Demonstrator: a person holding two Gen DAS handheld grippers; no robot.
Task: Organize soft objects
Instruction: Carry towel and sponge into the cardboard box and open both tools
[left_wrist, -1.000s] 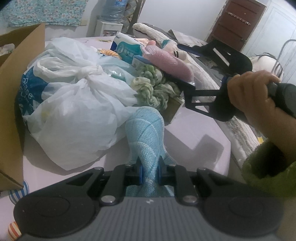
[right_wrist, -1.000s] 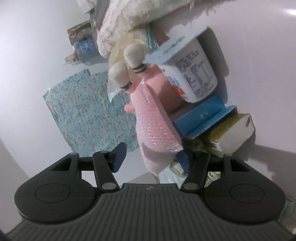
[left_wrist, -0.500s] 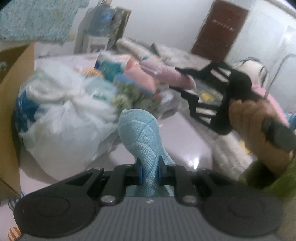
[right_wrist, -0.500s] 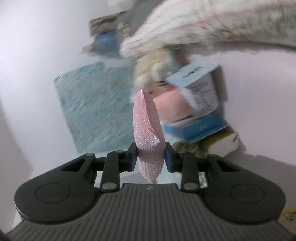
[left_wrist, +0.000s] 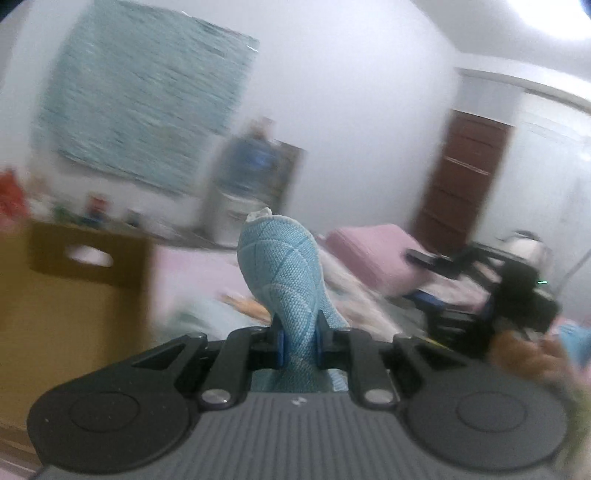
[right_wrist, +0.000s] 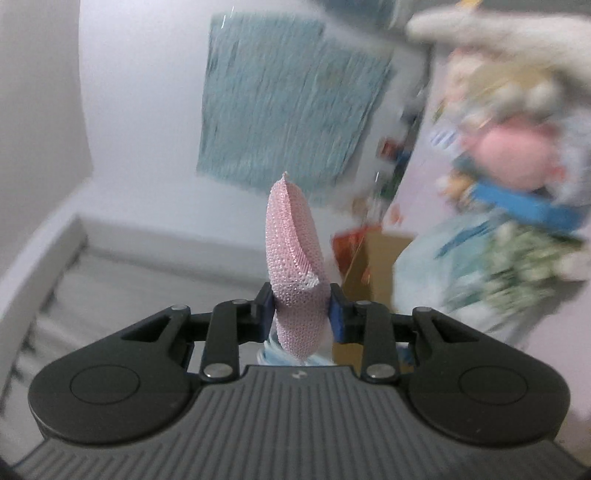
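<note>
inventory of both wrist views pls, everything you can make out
blue cloth: 1, light blue weave, clamped in left gripper
pink cloth: 1, pink, dotted texture, clamped in right gripper
cardboard box: 1, brown, handle cutout, left in left view
wall hanging: 1, teal, on white wall
water dispenser: 1, blue bottle on top, blurred, by wall
door: 1, dark brown, right in left view
pile of soft things: count unclear, mixed colours, blurred, right in right view
left gripper: black, shut on blue cloth
right gripper: black, blue pads, shut on pink cloth
hand: 1, blurred, on right gripper's handle, left view
</note>
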